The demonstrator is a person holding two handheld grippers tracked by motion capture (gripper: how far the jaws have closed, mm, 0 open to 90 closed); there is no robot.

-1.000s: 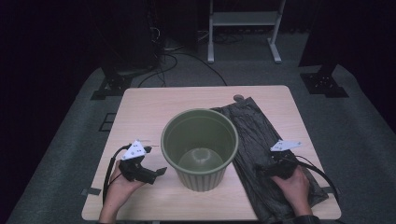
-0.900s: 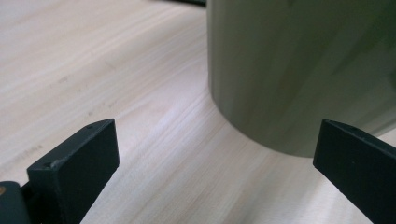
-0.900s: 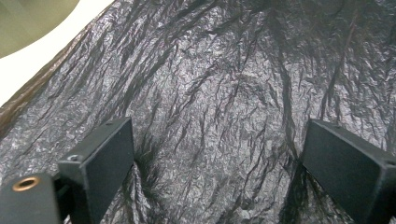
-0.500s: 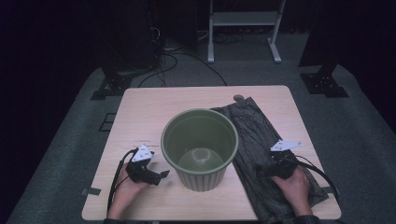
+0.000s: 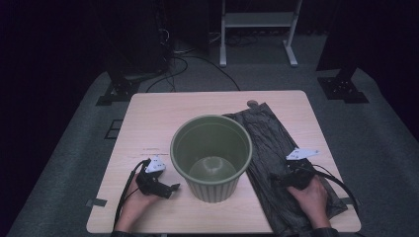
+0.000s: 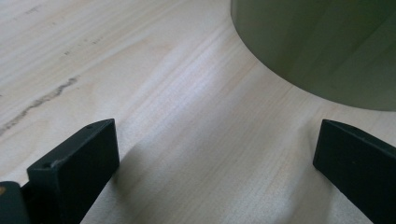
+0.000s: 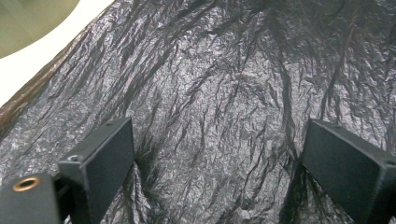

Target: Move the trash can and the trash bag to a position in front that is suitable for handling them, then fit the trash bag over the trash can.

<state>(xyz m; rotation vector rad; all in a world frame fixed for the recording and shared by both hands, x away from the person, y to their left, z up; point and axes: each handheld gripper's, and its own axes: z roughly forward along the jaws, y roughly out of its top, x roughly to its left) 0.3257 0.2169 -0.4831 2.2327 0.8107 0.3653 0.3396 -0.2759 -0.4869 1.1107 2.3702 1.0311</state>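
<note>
The left gripper rests low on the wooden table, jaws spread wide and empty, pointing at the base of the green bin just beside it. The right gripper hangs over the crumpled black plastic bag lying flat right of the bin, jaws wide apart, holding nothing

You are looking down on a light wooden table standing on grey carpet, with the room beyond it falling into darkness. Behind the table, a white metal stand rests on the floor, and black cables trail across the carpet just left of it. Dark stand bases sit near the table's far corners.
</note>
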